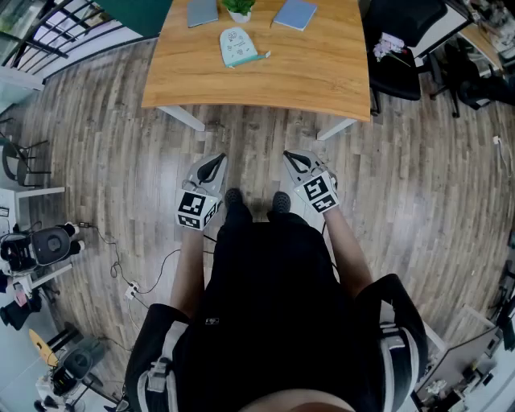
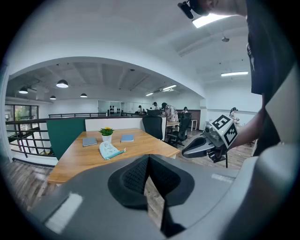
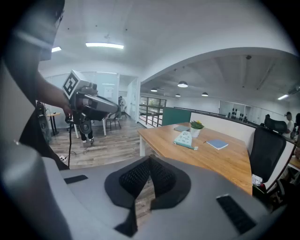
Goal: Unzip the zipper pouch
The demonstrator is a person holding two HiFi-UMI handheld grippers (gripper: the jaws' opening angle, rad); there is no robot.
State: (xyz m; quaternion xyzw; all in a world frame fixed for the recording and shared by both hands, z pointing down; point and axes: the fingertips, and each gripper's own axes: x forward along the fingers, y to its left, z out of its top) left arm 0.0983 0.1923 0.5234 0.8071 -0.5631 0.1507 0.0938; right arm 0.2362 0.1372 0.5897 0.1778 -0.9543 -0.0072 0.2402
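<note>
Standing on a wood-plank floor, short of a wooden table. Holding the left gripper low ahead of the waist, with its fingers pressed together on nothing and only floor showing past the seam. Holding the right gripper level with it and near it, likewise with fingers closed tight and empty. Pointing both slightly downward toward the table's near edge, with the tips short of that edge and apart from each other.

Well beyond both pairs of fingertips, on the tabletop: a pale teal zipper pouch, lying flat and untouched, with a short teal tab sticking out toward the right gripper's side. Too far off to tell whether zipped or open.

Further still past the pouch, at the table's far edge: a small potted plant in a white pot, flanked by a grey notebook on the left gripper's side and a blue notebook on the right gripper's side. Off beyond the right fingers, past the table's corner: black office chairs. Just behind the fingertips, between the two grippers: toes of dark shoes.
</note>
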